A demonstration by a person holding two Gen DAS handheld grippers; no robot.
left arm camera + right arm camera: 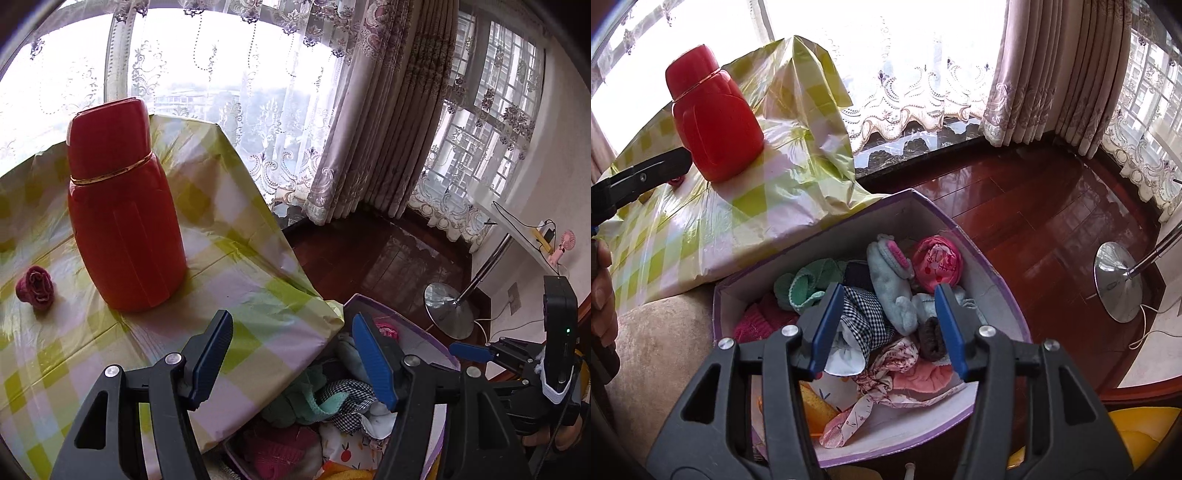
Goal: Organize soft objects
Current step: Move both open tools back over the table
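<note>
Both grippers spread, nothing pinched — the right gripper (886, 325) above the box (997, 295) of socks (890, 291), the left gripper (291, 354) over its table-side edge.

Pretty clearly someone's home, a living room or bedroom corner by a bay window. You've got lace sheers (236, 96) with embroidered patterns and heavy patterned drapes (391, 122) hanging over the window, plus glossy dark wood flooring (1034, 206). The worktop (236, 280) wears a yellow-green checked plastic cover with a red thermos flask (122, 218) standing on it. A beige cushion or sofa arm (661, 350) sits low, and a small pink handheld fan (563, 243) rests on a white side shelf.
</note>
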